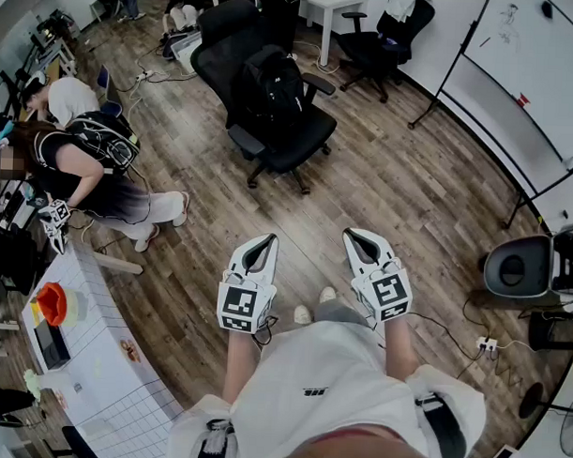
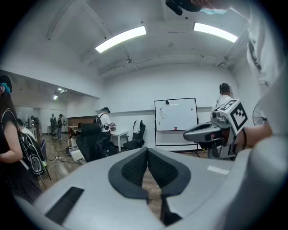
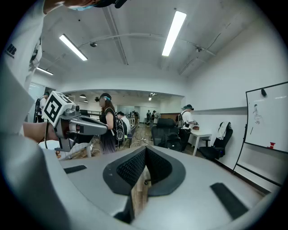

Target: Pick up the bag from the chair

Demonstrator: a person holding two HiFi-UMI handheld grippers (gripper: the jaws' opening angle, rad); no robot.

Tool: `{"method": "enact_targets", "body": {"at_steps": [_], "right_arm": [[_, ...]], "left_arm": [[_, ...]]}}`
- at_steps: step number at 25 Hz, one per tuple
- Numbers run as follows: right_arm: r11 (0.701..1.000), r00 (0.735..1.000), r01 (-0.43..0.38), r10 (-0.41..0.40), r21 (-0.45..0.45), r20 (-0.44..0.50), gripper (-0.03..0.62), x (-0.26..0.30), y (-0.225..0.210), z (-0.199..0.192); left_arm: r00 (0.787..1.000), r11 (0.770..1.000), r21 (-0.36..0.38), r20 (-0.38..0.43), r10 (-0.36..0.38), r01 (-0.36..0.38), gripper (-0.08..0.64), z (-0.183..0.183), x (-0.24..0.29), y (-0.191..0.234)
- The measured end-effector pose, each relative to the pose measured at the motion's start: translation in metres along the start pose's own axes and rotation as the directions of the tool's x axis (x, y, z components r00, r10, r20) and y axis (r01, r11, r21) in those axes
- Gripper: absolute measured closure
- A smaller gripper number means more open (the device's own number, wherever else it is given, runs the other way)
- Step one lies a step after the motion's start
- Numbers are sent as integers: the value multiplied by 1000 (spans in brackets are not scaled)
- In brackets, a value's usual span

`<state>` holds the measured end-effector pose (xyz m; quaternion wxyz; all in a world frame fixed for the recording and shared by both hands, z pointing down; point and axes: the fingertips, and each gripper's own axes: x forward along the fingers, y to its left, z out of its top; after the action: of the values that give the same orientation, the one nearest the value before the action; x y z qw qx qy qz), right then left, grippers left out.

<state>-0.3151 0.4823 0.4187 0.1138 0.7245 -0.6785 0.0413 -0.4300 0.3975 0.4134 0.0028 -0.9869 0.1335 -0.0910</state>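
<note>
A black backpack [image 1: 271, 85] rests upright on the seat of a black office chair [image 1: 291, 139] in the middle of the wooden floor, well ahead of me. Both grippers are held side by side at waist height, pointing toward the chair and far short of it. My left gripper [image 1: 266, 241] is shut and empty. My right gripper [image 1: 350, 238] is also shut, holding nothing. The left gripper view shows the left gripper [image 2: 146, 151] with its pads meeting, and the bag [image 2: 105, 146] small in the distance. The right gripper view shows the right gripper [image 3: 145, 151] and the chair [image 3: 167, 134] far off.
A person [image 1: 101, 175] crouches at the left beside a white table [image 1: 90, 357]. A whiteboard [image 1: 531, 77] on a stand runs along the right. A second black chair [image 1: 382, 39] stands behind. A grey round bin [image 1: 515, 266] and a power strip [image 1: 486, 346] lie at the right.
</note>
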Motion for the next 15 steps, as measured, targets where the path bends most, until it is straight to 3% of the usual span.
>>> {"method": "enact_targets", "body": {"at_steps": [5,15], "right_arm": [[999,998,34,-35,33,50,597,4,-2,8],[998,998,46,-48,47,47,597,30,-16,2]], "left_arm": [[1000,1000,19,1,-6,6,548,-4,5,5],[1000,1000,18,-4,-15,15,548,-10,33,27]]}}
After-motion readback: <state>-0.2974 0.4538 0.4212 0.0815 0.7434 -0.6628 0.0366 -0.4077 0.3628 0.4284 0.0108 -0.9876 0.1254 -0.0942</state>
